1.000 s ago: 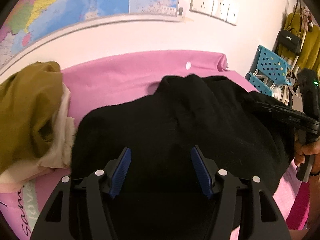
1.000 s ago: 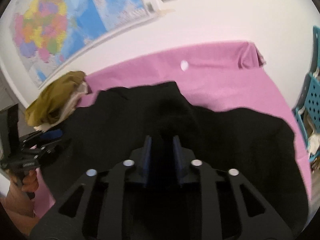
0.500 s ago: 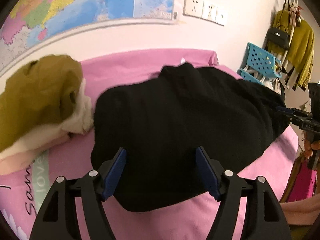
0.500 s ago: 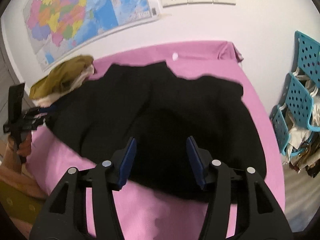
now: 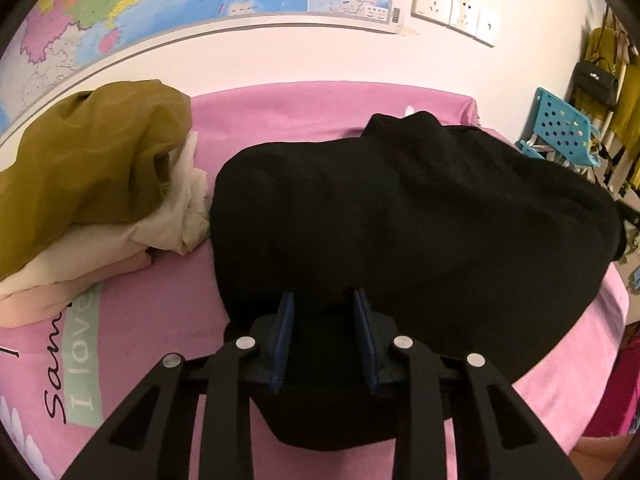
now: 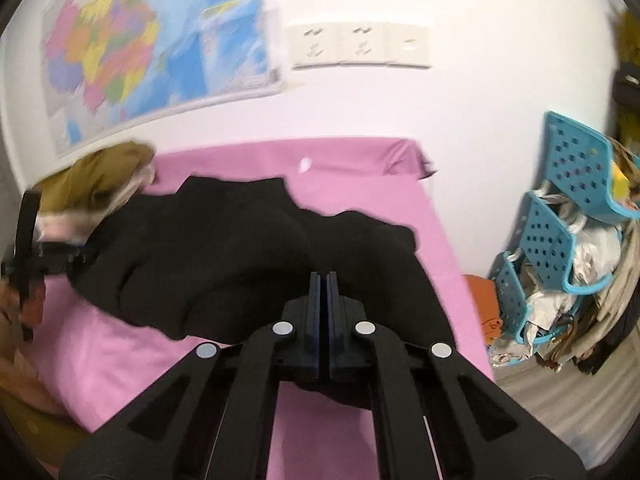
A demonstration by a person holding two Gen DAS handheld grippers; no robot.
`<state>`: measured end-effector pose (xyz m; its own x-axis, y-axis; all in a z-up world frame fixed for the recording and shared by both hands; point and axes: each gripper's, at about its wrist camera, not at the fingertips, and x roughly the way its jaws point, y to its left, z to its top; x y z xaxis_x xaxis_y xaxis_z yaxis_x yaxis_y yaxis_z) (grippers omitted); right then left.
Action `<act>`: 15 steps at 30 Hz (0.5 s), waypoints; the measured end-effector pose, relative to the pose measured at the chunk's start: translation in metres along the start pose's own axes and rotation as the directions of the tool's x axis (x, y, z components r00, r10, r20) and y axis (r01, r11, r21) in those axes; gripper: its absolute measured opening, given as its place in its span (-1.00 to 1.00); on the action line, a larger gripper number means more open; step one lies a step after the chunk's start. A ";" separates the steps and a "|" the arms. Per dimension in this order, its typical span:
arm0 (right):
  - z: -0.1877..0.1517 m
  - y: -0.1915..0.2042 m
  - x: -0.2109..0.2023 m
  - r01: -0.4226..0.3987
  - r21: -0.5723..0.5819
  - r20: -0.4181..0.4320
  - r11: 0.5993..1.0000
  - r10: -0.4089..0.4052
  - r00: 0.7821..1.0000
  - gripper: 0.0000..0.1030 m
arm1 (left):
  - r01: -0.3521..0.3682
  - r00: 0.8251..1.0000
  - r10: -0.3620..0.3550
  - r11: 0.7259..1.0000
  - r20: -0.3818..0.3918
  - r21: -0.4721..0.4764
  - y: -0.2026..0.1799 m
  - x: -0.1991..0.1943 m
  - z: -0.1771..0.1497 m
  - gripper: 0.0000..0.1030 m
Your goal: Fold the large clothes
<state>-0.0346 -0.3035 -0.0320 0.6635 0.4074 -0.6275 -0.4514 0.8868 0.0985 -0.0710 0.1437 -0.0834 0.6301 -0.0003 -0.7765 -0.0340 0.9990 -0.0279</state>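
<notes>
The right gripper (image 6: 323, 280) has its blue pads pressed together on the near right hem of the large black knit garment (image 5: 400, 216), while the left gripper (image 5: 323, 304) is closing its jaws over a bunch of the near left hem. Gripping both near corners appears intended to let the hem be carried over evenly. The garment lies spread on the pink cloth-covered table (image 5: 152, 320), beside a crumpled olive and cream clothing pile (image 5: 88, 184) at far left.

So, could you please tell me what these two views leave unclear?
- Left wrist view: the black garment hides its own folds and the left gripper's contact.
- Right wrist view: motion blur smears the map.
- Right gripper: whether cloth is pinched is unclear.
</notes>
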 end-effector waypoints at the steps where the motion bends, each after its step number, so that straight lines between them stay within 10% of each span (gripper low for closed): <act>1: -0.004 0.003 0.008 0.002 -0.013 -0.039 1.000 -0.002 0.999 -0.96 | -0.007 1.000 0.007 1.000 -0.002 -0.006 0.001 0.002 0.000 -0.44; 5: -0.026 0.004 0.037 0.001 -0.005 -0.153 1.000 -0.001 0.988 -0.93 | -0.018 1.000 0.018 1.000 -0.005 -0.025 0.004 -0.003 -0.002 -0.38; 15: 0.010 0.066 -0.013 -0.188 -0.124 0.014 0.974 0.192 0.981 -0.15 | 0.083 0.994 -0.079 0.995 0.073 -0.057 0.028 -0.056 -0.017 0.14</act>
<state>-0.0675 -0.2482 -0.0096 0.5729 0.5728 -0.5862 -0.6387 0.7603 0.1187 -0.1209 0.1705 -0.0514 0.6859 -0.0760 -0.7237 -0.0255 0.9914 -0.1283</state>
